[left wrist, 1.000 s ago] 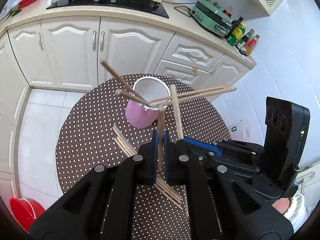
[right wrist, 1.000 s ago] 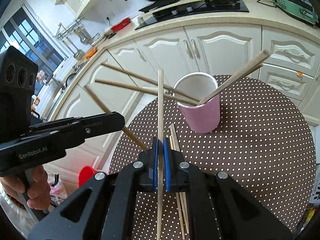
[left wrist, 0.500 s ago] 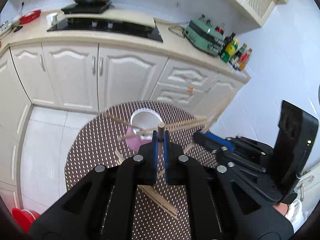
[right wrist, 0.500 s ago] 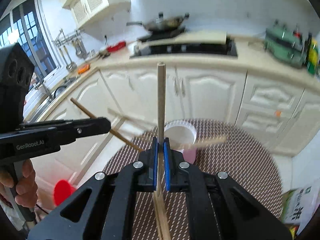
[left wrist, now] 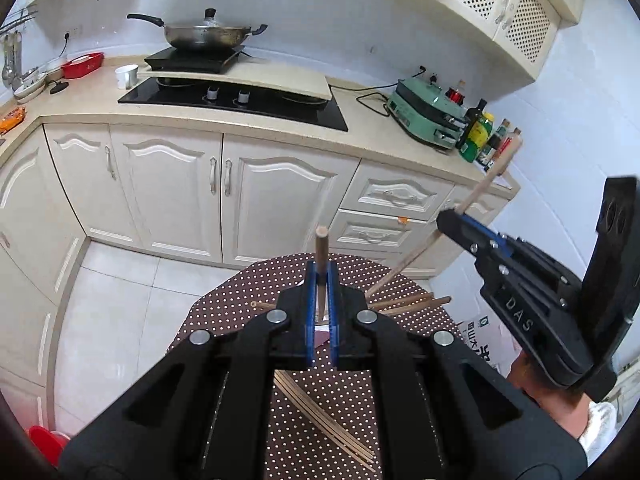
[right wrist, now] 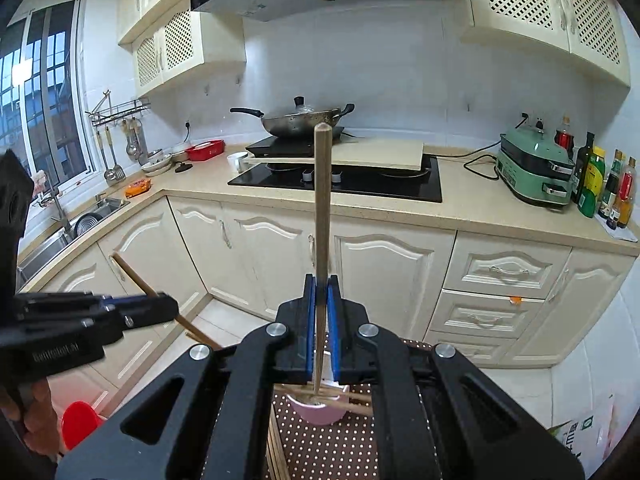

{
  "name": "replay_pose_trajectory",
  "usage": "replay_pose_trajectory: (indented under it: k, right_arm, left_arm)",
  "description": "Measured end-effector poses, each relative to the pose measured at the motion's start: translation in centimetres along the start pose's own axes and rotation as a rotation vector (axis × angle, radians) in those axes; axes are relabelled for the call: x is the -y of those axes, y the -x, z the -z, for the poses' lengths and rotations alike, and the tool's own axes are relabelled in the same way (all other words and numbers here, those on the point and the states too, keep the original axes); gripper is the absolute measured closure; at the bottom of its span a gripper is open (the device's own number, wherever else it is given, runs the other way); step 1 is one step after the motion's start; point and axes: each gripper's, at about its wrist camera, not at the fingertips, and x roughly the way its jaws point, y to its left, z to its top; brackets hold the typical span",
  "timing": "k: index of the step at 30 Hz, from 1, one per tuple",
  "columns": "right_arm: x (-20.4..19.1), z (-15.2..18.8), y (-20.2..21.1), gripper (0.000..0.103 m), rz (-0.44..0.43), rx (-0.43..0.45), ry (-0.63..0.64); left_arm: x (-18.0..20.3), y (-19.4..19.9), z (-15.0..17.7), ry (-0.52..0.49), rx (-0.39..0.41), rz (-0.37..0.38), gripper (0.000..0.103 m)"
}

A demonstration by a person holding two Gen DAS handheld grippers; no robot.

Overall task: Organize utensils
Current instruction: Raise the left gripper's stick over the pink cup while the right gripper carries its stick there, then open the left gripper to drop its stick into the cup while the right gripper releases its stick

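Holding one chopstick each, both tools are clamped tight and have come up off the table compared with a second ago. Left tool (left wrist: pixel 320 280) pinches its chopstick (left wrist: pixel 321 242) near the top, so only a short stub pokes up past the blue pads. Right tool (right wrist: pixel 321 296) has its chopstick (right wrist: pixel 322 200) standing nearly upright, most of it above the jaws, bottom end hanging over the pink cup (right wrist: pixel 318 412). A moment back both tools sat low, close over the cup; now the views take in far more of the kitchen, with the cup nearly hidden under the tools. The cup already has several chopsticks (left wrist: pixel 408 304) fanned out in it, and a bundle of loose ones (left wrist: pixel 324 420) lies on the dotted table (left wrist: pixel 248 292). My guess: these two got lifted clear and next go tip-down into the cup, with the table bundle left to do.
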Motion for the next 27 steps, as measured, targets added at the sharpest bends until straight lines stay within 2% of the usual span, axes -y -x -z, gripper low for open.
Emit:
replay_pose_trajectory:
  k: [12,27]
  right_arm:
    - [-0.3,2.8,-2.4,0.098,-0.022,-0.111,0.005]
    - [-0.8,6.8,-4.4,0.098,0.001,-0.265,0.006]
  left_arm:
    - [-0.1,-3.6,1.9,-0.006,-0.095,-0.002,0.098]
    - [0.2,-6.5,3.7,-0.030,-0.197,-0.016,0.097]
